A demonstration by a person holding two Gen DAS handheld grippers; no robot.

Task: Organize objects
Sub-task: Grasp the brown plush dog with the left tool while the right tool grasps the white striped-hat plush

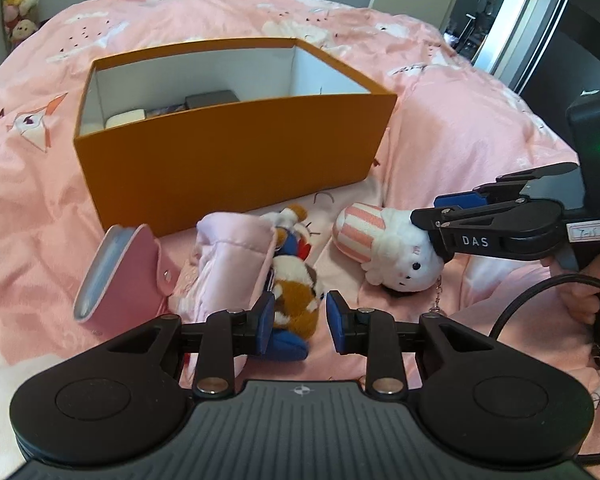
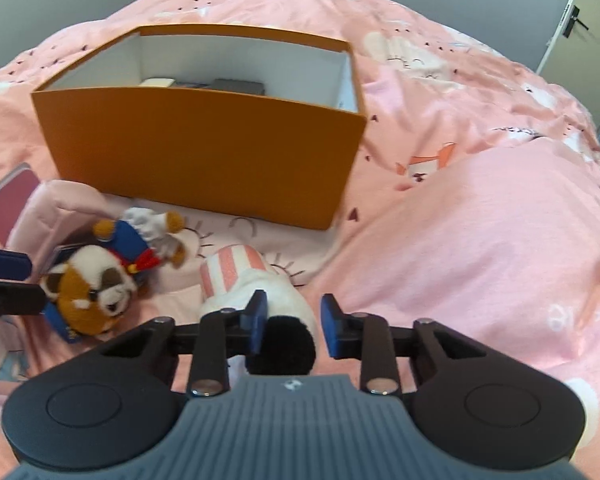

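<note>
While your left tool (image 1: 299, 322) hangs spread over the brown and white plush (image 1: 298, 300), with one pad against that toy's side and nothing pinched, your right tool (image 2: 293, 326) is also spread, its fingers straddling the white plush (image 2: 256, 280) without closing on it; the left wrist view shows that toy's face, its striped pink hat and a small chain at its neck, whereas the right wrist view gives you only the hat, the white back and a dark fuzzy patch between the fingers; what that patch is you cannot tell. Both toys lie on the pink bed (image 1: 460, 128), just in front of the orange box (image 1: 228, 160), which stands open; inside it you can make out two or three things against the far wall, one pale and one dark, the rest hidden by the near wall. A pale pink pouch (image 1: 228, 264) lies touching the brown plush, and a pink case (image 1: 118, 276) tilts beside it; in the right wrist view the case is cut off at the left edge. Count two plush toys, one box, one pouch, one case.
</note>
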